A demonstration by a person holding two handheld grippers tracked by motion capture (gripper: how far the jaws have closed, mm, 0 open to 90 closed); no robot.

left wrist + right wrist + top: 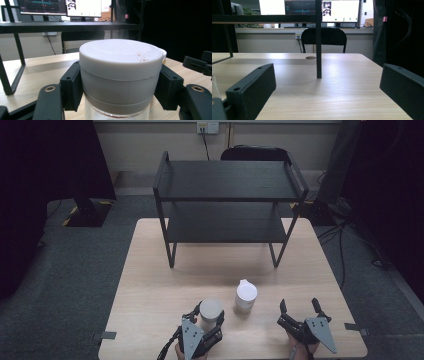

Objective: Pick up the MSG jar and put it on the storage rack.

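Because the left tongs (120, 100) clamp the jar (120, 82) only at its grey lid, the glass below could slip or unscrew on lifting. Right tongs (300, 309) stand open, idle; the white bottle (246, 295) nearby risks a knock.

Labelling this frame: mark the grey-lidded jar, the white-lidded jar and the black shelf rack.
grey-lidded jar (120, 53), left gripper view, top of its lid.
white-lidded jar (246, 293), high view, top of its lid.
black shelf rack (227, 180), high view, its upper shelf board.
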